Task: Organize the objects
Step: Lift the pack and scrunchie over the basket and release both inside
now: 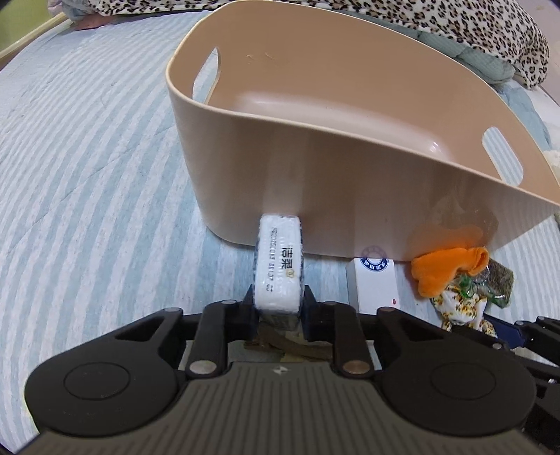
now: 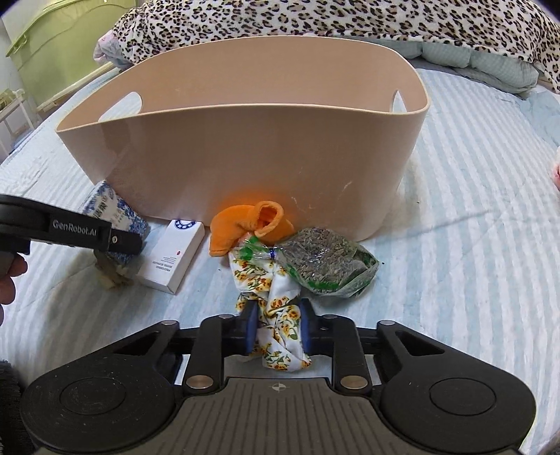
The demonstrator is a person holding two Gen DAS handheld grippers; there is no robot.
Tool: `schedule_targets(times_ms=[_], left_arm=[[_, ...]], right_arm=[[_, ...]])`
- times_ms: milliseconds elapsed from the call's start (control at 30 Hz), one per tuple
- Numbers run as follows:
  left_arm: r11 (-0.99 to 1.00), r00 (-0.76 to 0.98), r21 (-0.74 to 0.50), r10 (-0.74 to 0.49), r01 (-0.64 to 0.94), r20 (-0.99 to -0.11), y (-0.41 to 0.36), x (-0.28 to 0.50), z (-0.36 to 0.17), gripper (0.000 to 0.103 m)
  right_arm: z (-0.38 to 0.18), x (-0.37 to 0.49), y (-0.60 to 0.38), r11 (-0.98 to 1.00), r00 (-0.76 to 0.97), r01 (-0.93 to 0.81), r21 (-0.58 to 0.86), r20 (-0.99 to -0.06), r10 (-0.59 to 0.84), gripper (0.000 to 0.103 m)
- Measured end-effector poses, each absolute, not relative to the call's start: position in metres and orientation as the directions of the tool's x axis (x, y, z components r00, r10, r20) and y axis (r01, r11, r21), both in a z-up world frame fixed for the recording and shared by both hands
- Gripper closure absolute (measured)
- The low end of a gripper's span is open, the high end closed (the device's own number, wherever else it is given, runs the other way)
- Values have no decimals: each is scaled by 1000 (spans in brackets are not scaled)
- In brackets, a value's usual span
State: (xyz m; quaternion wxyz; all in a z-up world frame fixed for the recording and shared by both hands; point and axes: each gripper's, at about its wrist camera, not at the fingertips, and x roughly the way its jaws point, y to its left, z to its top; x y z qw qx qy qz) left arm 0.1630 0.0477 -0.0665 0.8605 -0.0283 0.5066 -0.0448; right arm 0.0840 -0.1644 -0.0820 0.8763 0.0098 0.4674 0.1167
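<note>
A beige plastic basket (image 1: 315, 182) with handle slots stands on the striped bed; it also shows in the right wrist view (image 2: 245, 150). My left gripper (image 1: 278, 309) is shut on a white tissue pack (image 1: 279, 266) just in front of the basket wall. The pack shows in the right wrist view (image 2: 117, 213) behind the left gripper's finger (image 2: 84, 232). My right gripper (image 2: 278, 330) is shut on a floral cloth (image 2: 280, 315). An orange cloth (image 2: 250, 227), a bag of dried herbs (image 2: 325, 260) and a small white box (image 2: 173, 255) lie by the basket.
A leopard-print blanket (image 2: 350, 21) and a green quilt (image 2: 483, 59) lie behind the basket. A green cabinet (image 2: 52, 45) stands at the far left. A small brown item (image 2: 110, 271) lies under the left gripper. The striped sheet (image 2: 472, 210) stretches right.
</note>
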Motion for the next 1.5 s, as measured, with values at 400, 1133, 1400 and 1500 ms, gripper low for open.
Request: schedule_targets(times_ms=[400,1133,1400,1500], left_arm=[[991,490,-123,-133,52,-861,53,162,-59,82],[992,673,-117,-116,44,-731,58,108,48,82],[992,738,-109,-125,69,-663,50,104,88,82],[993,749,-102,-113,61,-653,44,114,94,82]], right_arm=[[-69,98,-169,959,535,-213,189,-798,276,90],[13,81,-188,910,634,-302,284,-653,414,91],[58,88,-199,901,697,-329,283,-571,434,91],[70,97,-202,910,723,-323,260,-552,415,91]])
